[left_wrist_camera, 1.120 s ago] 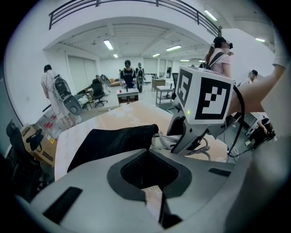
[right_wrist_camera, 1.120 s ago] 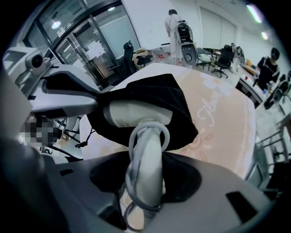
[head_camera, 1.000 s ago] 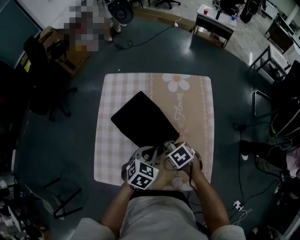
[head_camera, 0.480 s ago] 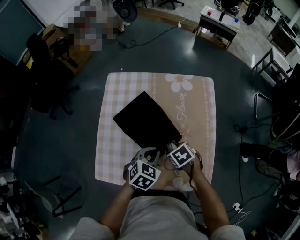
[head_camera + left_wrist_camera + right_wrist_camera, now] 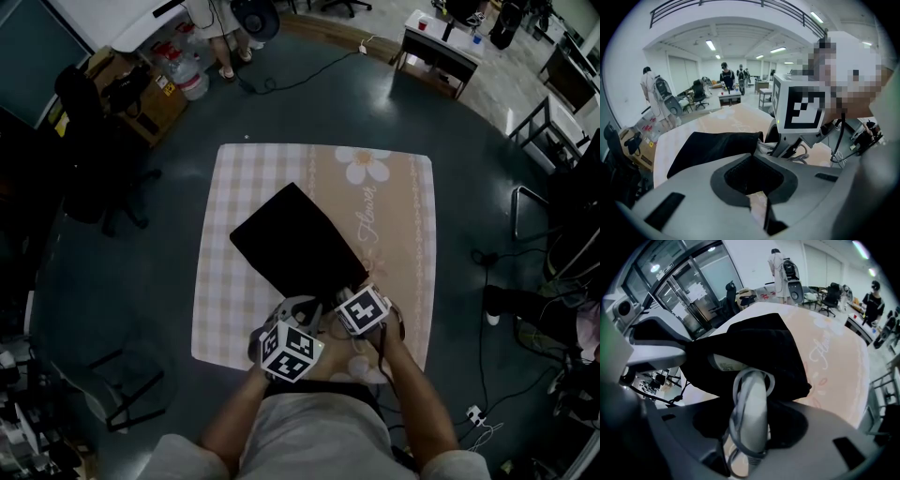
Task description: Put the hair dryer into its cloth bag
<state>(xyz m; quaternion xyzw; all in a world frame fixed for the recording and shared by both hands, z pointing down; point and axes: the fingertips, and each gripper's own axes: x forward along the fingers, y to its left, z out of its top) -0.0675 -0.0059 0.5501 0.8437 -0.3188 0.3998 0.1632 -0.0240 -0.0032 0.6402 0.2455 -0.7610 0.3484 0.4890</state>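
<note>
The black bag [image 5: 291,239] lies flat on a checked cloth [image 5: 398,206] that covers the dark round tabletop [image 5: 487,178]. It is set slantwise, with its far corner toward 11 o'clock and its mouth toward 5 o'clock, at the near edge of the cloth. Both claws meet at that mouth, at about 6 o'clock on the cloth. The left claw [image 5: 300,305] sits at 8 o'clock from the right claw [image 5: 339,292], and their marker cubes are almost touching. In the left gripper view the jaws are drawn nearly together, pinching the bag's rim where the black fabric runs in between them. The rest of the bag spreads away toward 10 o'clock. In the right gripper view the jaws stand wide and are clamped on the dryer [image 5: 751,418] by its pale grey handle, which has a cord [image 5: 734,390] looped round it. The handle stands up between the jaws toward 12 o'clock, and its upper end goes into the dark folds of the bag mouth. The dryer's head cannot be seen.
</note>
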